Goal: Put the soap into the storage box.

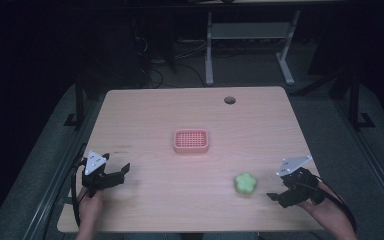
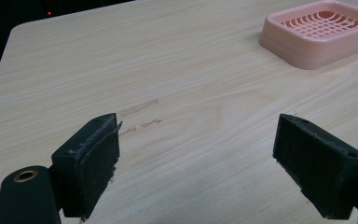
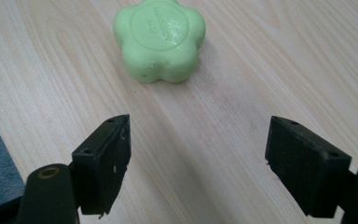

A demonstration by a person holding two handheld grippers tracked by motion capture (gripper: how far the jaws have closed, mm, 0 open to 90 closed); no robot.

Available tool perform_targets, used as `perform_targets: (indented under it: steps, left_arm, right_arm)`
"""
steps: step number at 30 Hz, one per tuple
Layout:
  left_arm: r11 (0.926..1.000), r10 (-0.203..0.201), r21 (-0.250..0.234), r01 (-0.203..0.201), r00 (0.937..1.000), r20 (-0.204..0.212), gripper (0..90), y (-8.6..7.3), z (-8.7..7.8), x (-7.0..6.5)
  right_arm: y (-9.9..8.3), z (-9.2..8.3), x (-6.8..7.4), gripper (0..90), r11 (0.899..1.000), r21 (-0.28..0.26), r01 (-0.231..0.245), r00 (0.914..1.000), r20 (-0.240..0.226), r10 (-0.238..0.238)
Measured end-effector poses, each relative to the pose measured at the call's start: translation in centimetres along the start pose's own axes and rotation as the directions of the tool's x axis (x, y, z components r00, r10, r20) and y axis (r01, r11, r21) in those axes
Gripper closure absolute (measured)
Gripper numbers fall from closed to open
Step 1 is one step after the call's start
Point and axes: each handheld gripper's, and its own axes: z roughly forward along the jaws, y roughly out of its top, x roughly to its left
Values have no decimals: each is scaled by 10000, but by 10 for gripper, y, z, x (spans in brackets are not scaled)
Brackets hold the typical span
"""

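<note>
A green flower-shaped soap (image 1: pixel 245 183) lies on the wooden table toward the front right; in the right gripper view the soap (image 3: pixel 159 39) sits a short way ahead of the jaws. My right gripper (image 1: pixel 276 192) stands open just right of it, with nothing between its fingers (image 3: pixel 103 163). A pink slotted soap dish (image 1: pixel 191 140) rests near the table's middle, and the dish (image 2: pixel 320 30) shows at the upper right of the left gripper view. My left gripper (image 1: pixel 119 172) is open at the front left, over bare wood, with empty jaws.
The table (image 1: pixel 190 107) has a round cable hole (image 1: pixel 229 100) near its far edge. Beyond the far edge stand white desk legs (image 1: pixel 209 55) and cables on a dark floor. Faint scuff marks (image 2: pixel 140 108) lie ahead of the left gripper.
</note>
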Motion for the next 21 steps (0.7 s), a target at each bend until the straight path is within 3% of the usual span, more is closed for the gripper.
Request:
perform_targets:
  steps: [15, 21]
  left_arm:
    - [10000, -47, -51, 47, 10000, -17, 142, 0, -2, 2]
    - [10000, -31, -41, 31, 10000, -52, 142, 0, -3, 2]
  right_arm:
    - [23, 12, 4, 218, 9978, 318, 589, 9978, -325, -578]
    - [33, 17, 4, 210, 9984, 314, 466, 9972, -598, -446]
